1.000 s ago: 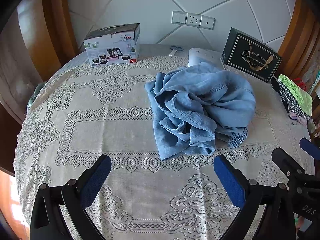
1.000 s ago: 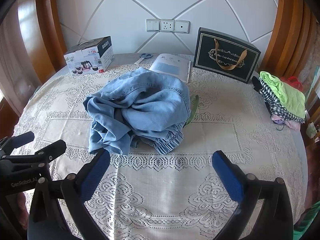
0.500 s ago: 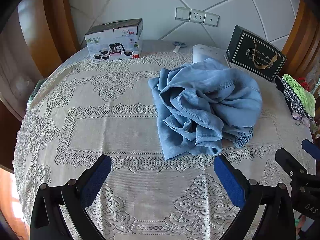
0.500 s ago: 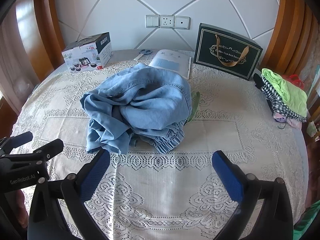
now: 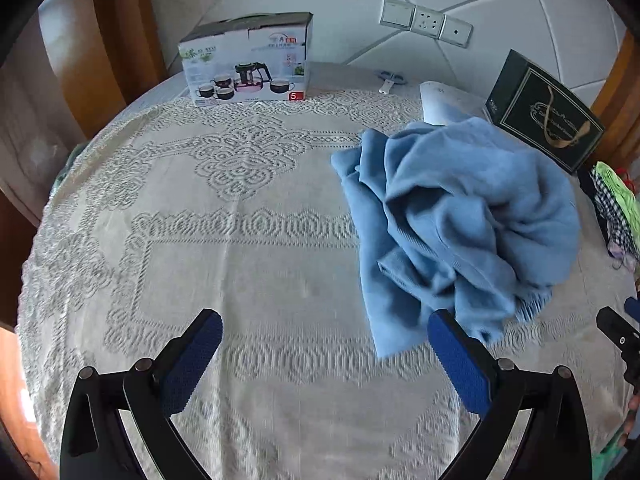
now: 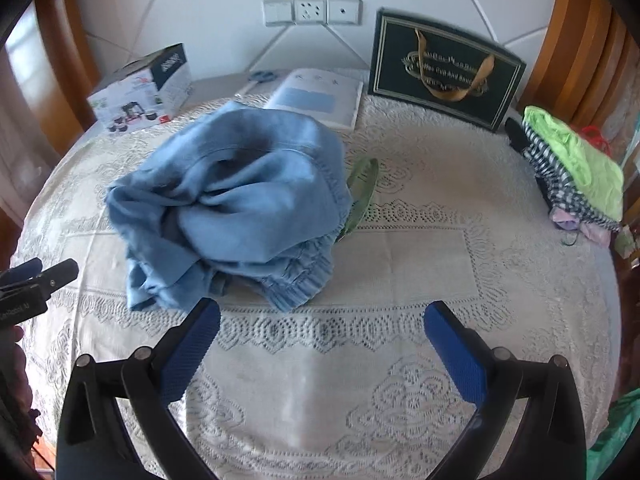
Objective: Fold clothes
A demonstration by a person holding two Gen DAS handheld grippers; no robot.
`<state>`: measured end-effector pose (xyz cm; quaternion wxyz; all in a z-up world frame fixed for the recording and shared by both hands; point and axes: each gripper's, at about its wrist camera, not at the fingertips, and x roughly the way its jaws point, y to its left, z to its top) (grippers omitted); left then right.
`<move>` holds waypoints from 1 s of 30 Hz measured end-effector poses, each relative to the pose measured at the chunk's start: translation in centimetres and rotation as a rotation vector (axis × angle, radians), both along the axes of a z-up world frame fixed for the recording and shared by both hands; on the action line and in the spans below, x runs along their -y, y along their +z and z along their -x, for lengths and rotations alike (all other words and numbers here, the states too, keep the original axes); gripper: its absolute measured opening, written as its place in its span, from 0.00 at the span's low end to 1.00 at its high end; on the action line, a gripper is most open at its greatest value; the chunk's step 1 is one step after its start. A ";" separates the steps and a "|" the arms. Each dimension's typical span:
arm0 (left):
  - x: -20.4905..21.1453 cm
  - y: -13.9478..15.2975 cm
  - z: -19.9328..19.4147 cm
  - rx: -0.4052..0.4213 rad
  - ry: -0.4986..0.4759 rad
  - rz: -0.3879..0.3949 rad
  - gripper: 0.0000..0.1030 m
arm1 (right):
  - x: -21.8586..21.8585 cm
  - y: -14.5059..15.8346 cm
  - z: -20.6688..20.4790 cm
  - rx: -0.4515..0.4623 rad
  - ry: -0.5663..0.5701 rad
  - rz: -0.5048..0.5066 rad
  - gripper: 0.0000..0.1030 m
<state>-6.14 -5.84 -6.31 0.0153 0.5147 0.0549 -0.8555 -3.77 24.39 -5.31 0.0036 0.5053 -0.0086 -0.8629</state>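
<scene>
Blue garment (image 6: pixel 240 204) crumpled on table (image 6: pixel 420 264), unfolded; folding not begun. Left gripper (image 5: pixel 324 354) and right gripper (image 6: pixel 320 344) near, jaws wide, empty.

Booklet (image 5: pixel 438 100) — largely hidden behind the blue garment (image 5: pixel 460 220) in the left wrist view. Green strip (image 6: pixel 362 194) runs under the garment's edge; its lower end is not visible. Folded pile (image 5: pixel 616 204) cut off at the frame edge. Box (image 6: pixel 140 92) lettering — too small to read.
</scene>
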 end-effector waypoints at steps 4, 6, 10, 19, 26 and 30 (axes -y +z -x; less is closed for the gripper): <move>-1.1 -1.8 2.1 0.004 -0.058 -0.040 1.00 | -0.7 -1.9 2.4 0.043 -0.007 0.078 1.00; -2.4 -3.1 3.2 0.022 -0.095 -0.022 1.00 | -0.8 -3.3 3.9 0.073 -0.015 0.110 1.00; -5.2 -5.4 5.3 0.062 -0.170 0.008 0.68 | 0.0 -5.7 6.3 0.103 0.004 0.150 1.00; -5.6 -2.2 6.1 0.002 -0.128 0.064 0.11 | 2.5 -6.2 8.7 0.080 0.080 0.083 0.40; -1.4 7.4 3.3 -0.138 -0.050 0.095 0.11 | -1.2 5.8 3.5 -0.196 0.057 0.003 0.13; 0.1 9.1 1.6 -0.126 -0.050 0.007 0.11 | -4.5 9.9 0.3 -0.262 -0.031 -0.054 0.07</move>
